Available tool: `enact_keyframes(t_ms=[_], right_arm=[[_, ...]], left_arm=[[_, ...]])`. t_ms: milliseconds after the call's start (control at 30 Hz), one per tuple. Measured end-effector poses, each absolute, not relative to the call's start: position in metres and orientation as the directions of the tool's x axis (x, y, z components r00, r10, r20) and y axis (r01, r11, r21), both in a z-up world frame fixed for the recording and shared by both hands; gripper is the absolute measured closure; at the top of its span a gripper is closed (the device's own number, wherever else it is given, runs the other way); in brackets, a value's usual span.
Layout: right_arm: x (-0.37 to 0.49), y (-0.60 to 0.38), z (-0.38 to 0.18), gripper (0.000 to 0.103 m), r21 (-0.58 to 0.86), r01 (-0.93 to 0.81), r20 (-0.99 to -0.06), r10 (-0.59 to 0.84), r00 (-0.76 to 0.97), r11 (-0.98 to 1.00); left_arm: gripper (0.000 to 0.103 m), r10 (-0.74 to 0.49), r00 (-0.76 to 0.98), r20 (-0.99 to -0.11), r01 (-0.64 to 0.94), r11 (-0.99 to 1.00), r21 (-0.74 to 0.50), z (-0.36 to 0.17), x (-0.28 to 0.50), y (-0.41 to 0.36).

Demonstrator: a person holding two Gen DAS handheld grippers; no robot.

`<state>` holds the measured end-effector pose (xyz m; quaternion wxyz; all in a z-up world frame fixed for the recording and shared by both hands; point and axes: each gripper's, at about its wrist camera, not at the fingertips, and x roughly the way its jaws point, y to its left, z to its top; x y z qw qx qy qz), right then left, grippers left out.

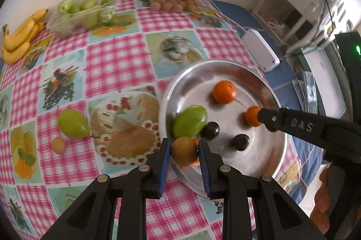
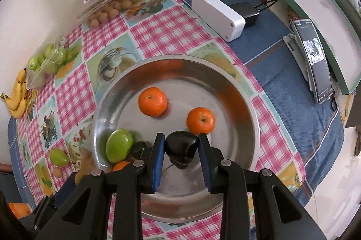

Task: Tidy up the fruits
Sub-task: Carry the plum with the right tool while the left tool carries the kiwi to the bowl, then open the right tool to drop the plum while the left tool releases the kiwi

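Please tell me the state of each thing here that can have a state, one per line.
Left gripper: shut on a kiwi.
Right gripper: shut on a dark plum.
Tray: holds two oranges, a green fruit, dark fruit.
Longan box: lid open.
Phone: screen on, propped on a stand.
Bananas: lying on the table.

"DAS" embossed on right tool's arm (image 1: 302,127)
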<state>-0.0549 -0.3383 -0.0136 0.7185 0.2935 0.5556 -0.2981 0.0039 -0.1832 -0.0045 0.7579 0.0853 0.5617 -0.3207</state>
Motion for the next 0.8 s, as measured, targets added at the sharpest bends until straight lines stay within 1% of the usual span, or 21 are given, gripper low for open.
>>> enact_keyframes(t_ms=[333, 800], right_arm=[[-0.051, -0.339, -0.03, 0.071, 0.121, 0.748, -0.978, -0.05, 0.202, 0.652], [-0.043, -0.337, -0.043, 0.071, 0.132, 0.735, -0.98, -0.023, 0.197, 0.666]], left_arm=[[0.076, -0.348, 0.143, -0.927, 0.639, 0.747, -0.182, -0.02, -0.016, -0.206], [0.076, -0.326, 0.13, -0.936, 0.644, 0.746, -0.171, -0.03, -0.02, -0.212]])
